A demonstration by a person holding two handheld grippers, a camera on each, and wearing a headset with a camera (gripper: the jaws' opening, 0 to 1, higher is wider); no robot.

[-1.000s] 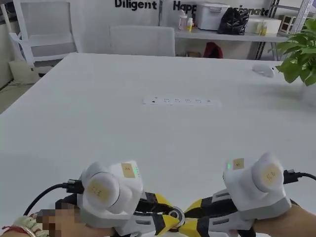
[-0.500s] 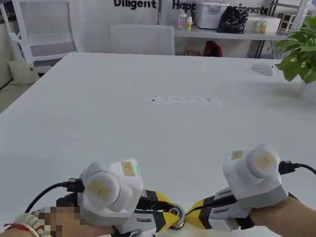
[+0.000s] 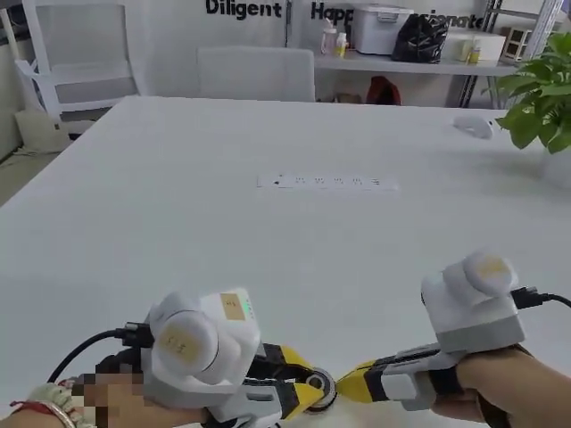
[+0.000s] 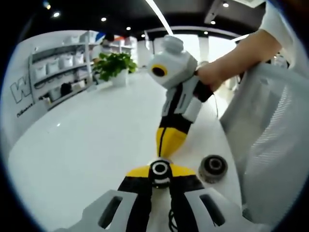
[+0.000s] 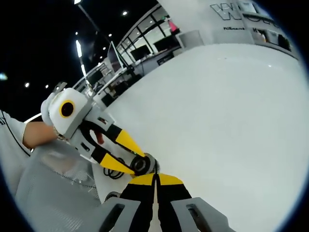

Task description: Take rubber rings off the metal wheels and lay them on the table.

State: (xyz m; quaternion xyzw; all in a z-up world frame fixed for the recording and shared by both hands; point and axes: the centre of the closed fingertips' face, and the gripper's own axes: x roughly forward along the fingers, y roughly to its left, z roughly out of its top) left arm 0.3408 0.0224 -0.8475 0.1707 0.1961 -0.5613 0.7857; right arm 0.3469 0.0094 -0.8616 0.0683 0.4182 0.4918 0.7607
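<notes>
The left gripper (image 3: 306,393) sits low at the near edge of the white bench (image 3: 268,259), its yellow-tipped jaws clenched on a small metal wheel (image 4: 160,169). In the left gripper view the wheel stands between the two tips, its round face with a dark centre turned toward the camera. The right gripper (image 5: 155,180) comes in from the other side, its jaws pressed together with nothing to be seen between them; their tips point at the held wheel and reach just beside it, though I cannot tell whether they touch it. A second wheel (image 4: 213,167), with a dark band round it, lies flat on the bench near the held one. Farther off across the bench are a white power strip (image 3: 326,182) and a green plant (image 3: 540,89).
</notes>
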